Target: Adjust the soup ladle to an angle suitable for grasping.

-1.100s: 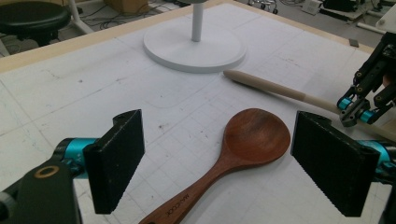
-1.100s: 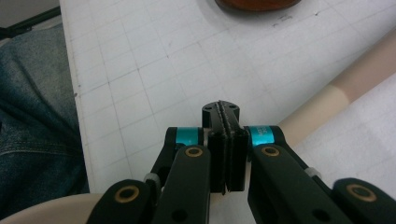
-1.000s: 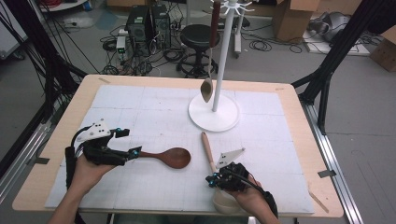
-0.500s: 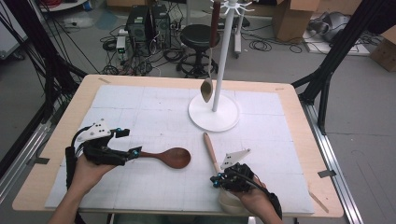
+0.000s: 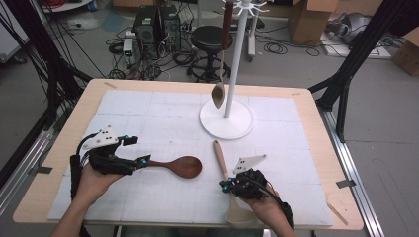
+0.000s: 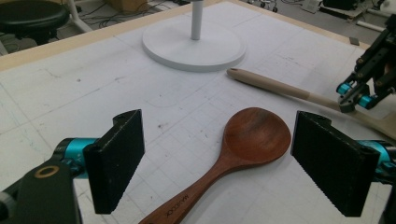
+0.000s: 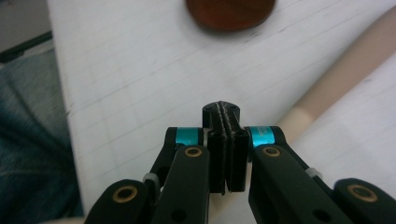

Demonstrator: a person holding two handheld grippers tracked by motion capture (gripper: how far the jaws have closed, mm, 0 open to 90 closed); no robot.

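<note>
The tabletop (image 5: 123, 103) carries a white rack (image 5: 226, 118) at twelve o'clock — one spoon (image 5: 219, 94) already hangs there. Two are left. The dark spoon (image 5: 180, 165) lies at nine o'clock, its handle between my left fingers (image 5: 143, 160), which stand wide and grip nothing yet. The pale spoon (image 5: 220, 155) lies at five o'clock — my right fingers (image 5: 225, 185) are pressed together beside its handle, holding nothing.
</note>
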